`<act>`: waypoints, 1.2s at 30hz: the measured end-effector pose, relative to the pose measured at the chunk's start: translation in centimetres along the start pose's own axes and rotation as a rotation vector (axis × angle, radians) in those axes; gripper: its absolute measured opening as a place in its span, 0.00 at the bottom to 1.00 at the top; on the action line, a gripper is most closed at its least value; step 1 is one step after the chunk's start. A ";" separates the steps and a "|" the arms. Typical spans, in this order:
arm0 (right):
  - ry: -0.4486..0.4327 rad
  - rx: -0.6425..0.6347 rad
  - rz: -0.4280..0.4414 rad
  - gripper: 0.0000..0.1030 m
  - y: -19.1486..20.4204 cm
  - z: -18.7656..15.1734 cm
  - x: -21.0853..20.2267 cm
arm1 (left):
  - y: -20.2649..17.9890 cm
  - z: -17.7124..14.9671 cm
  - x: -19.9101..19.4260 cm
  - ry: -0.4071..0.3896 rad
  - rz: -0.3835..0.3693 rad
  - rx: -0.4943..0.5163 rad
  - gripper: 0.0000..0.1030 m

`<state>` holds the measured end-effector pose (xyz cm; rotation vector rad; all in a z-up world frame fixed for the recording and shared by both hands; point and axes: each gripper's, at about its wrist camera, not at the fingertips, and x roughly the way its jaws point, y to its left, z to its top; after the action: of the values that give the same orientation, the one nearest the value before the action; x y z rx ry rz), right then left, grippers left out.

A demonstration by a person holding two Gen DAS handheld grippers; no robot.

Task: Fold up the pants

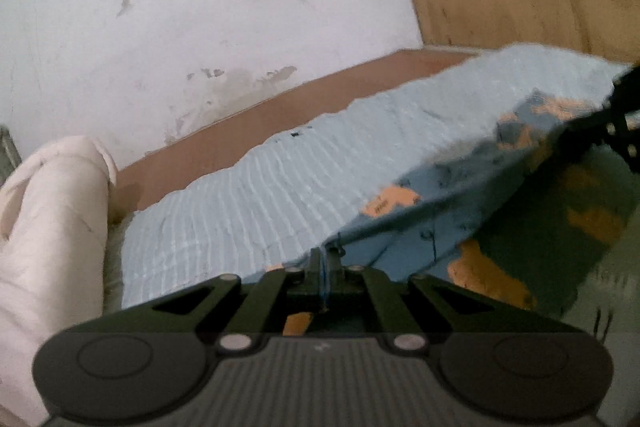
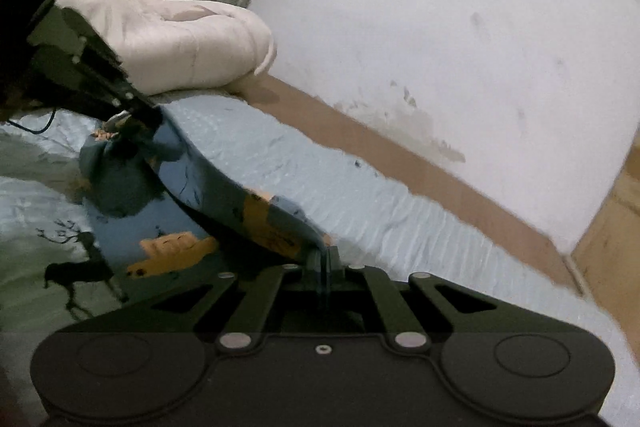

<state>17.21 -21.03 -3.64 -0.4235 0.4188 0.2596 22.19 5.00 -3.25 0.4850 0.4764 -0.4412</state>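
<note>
Both grippers point somewhat downward over the bed (image 1: 224,195), the left gripper (image 1: 322,259) and the right gripper (image 2: 325,259) each clamped tight on an edge of the blue, orange-patched pants (image 1: 404,203). The pants hang stretched between the 2 above the light blue bedspread, near a rolled white quilt (image 2: 172,39). Small dark marks on the fabric may be print, but they are too blurred to read.
</note>
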 end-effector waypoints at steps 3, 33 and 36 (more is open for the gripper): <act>0.031 0.034 -0.001 0.00 0.9 -0.8 0.1 | -0.6 -0.7 -0.2 0.003 -0.002 0.019 0.00; 0.110 -0.012 0.115 0.09 2.7 -2.9 -1.0 | 8.3 -5.6 -1.2 0.082 0.223 -0.710 0.60; 0.099 -0.016 0.110 0.12 2.8 -3.0 -1.0 | 8.5 -5.6 0.3 0.128 0.235 -0.717 0.46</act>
<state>14.39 -20.08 -6.64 -0.4305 0.5386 0.3493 24.93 14.66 -4.97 -0.1281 0.6523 0.0045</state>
